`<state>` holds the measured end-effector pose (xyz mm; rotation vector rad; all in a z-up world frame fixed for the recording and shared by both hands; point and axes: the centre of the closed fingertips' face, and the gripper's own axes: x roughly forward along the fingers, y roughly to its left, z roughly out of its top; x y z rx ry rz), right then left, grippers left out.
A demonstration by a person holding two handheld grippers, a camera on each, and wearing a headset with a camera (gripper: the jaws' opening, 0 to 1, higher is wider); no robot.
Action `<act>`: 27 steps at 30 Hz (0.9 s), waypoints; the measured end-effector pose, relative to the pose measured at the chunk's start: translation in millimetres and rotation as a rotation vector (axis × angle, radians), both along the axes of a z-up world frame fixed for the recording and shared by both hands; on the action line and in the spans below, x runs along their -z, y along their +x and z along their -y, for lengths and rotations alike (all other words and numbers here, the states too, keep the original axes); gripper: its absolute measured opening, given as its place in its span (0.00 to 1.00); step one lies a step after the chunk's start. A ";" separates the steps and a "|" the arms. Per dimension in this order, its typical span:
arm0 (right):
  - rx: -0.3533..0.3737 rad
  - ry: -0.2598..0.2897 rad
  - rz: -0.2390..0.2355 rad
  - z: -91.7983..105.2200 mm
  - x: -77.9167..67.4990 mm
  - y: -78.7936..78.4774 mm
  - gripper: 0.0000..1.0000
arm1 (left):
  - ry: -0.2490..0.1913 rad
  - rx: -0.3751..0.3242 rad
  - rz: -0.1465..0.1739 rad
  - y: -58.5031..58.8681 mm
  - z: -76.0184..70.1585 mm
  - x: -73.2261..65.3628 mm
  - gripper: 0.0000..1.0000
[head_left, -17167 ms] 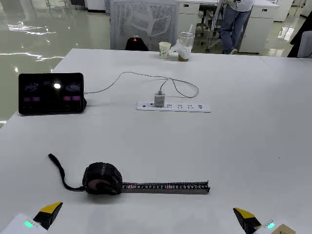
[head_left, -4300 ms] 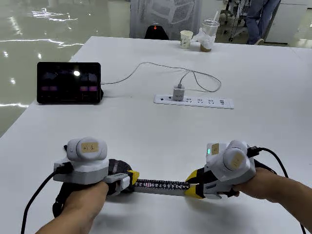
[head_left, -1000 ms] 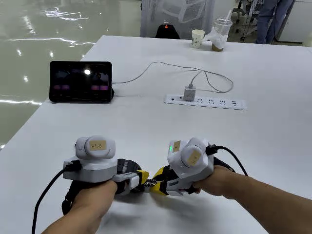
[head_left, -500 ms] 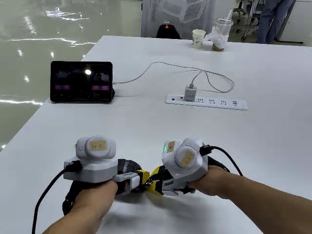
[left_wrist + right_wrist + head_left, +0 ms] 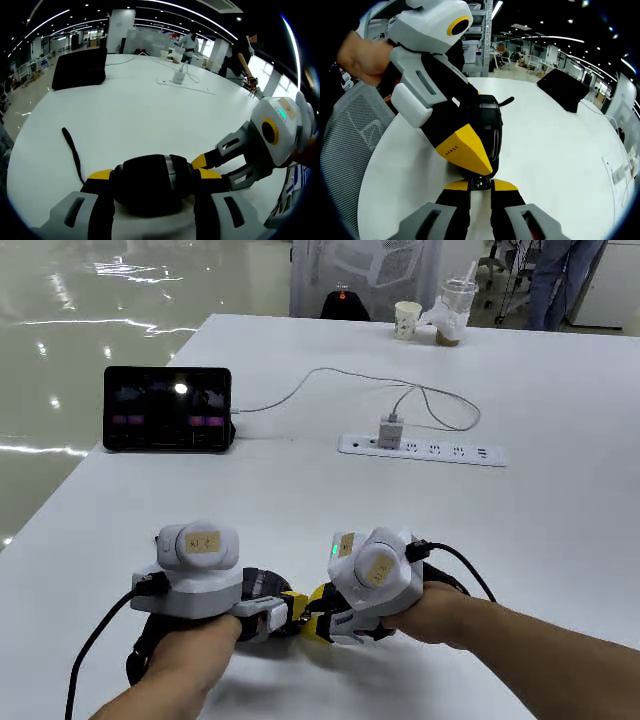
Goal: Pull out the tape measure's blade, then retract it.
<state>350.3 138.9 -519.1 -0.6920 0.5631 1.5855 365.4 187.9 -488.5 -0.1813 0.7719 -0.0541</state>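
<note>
head view: the left hand-held gripper [image 5: 272, 604] and the right hand-held gripper [image 5: 314, 608] meet tip to tip near the front edge of the white bench [image 5: 300, 510]. the black round-cased tape measure [image 5: 258, 585] sits between the left jaws, low on the bench.

left gripper view: the left hand-held gripper is clenched on the case from both sides. the black wrist strap [image 5: 72, 150] trails away across the bench. the right hand-held gripper enters from the right, its tips just beside the case.

right gripper view: the right jaws are clenched on the blade's end hook [image 5: 480, 184], which lies just beside the case mouth. hardly any blade shows.

step in hand, by judgement: retraction, nearly complete. the next move calls for easing the hook the last bit to the mouth. then release the right jaws while the left hand-held gripper steadies the case.
</note>
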 end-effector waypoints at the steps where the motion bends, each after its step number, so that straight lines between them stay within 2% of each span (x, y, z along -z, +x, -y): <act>1: 0.000 -0.001 0.000 -0.1 -0.3 -0.1 0.12 | 0.000 -0.001 0.000 0.1 -0.1 0.0 0.59; 18: 0.002 -0.012 0.005 1.3 0.9 -0.5 0.13 | -0.002 0.014 0.005 0.7 0.6 -0.9 0.61; 27: 0.034 -0.009 0.000 9.1 -0.2 2.3 0.15 | 0.013 0.035 -0.001 -0.4 0.2 -0.4 0.63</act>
